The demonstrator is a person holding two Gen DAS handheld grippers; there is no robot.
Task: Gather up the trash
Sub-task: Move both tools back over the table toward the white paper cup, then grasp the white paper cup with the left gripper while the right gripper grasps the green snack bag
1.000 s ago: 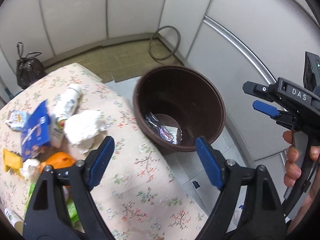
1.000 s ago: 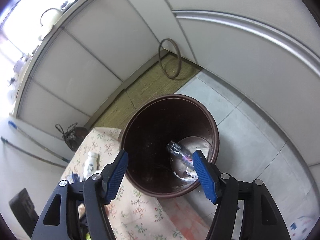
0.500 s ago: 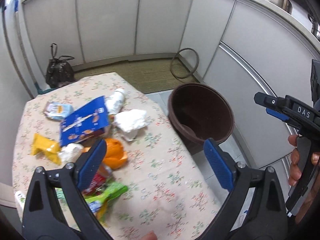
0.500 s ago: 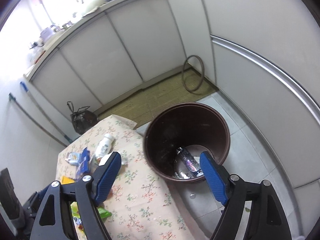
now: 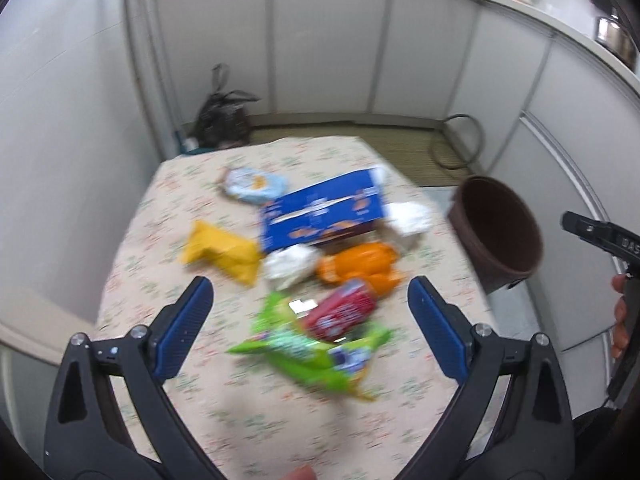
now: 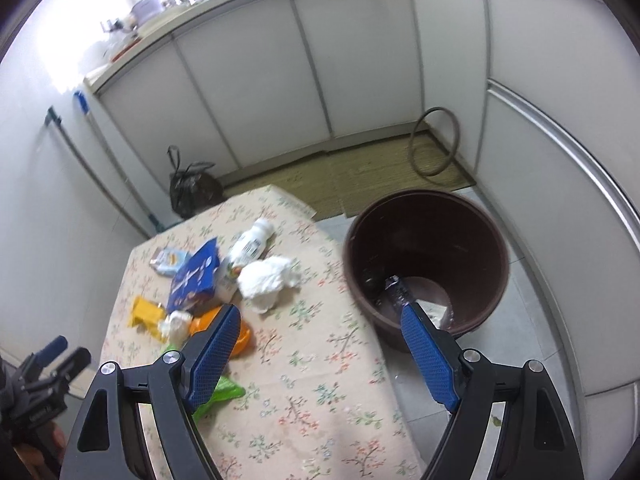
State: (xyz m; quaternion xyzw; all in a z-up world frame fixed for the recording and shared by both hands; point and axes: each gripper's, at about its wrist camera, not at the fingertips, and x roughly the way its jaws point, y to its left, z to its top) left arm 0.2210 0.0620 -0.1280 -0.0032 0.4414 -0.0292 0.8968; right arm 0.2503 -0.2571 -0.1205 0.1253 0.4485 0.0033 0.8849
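Note:
Trash lies on a floral-cloth table point(image 5: 180, 320): a green wrapper point(image 5: 308, 352), a red packet point(image 5: 340, 316), an orange piece point(image 5: 360, 268), crumpled white paper point(image 5: 290, 266), a yellow wrapper point(image 5: 222, 250), a blue box point(image 5: 320, 216) and a pale blue packet point(image 5: 254, 184). My left gripper point(image 5: 308, 280) hangs open above the green wrapper and red packet, holding nothing. My right gripper point(image 6: 319, 310) is open and empty over the table's right edge, beside the brown bin point(image 6: 424, 194). A clear bottle point(image 6: 396, 292) lies inside the bin. A white bottle point(image 6: 250, 246) and a tissue wad point(image 6: 268, 278) rest near the bin side.
White cabinets wall in the far and right sides. A black bag point(image 6: 192, 188) sits on the floor behind the table. A hoop point(image 6: 436, 142) leans in the corner above a woven mat point(image 6: 360, 168). The bin stands on floor tiles close to the table's right edge.
Both grippers pulled back and up from over the bin, and both views now take in the table. Both pairs of jaws stand wider than a second ago.

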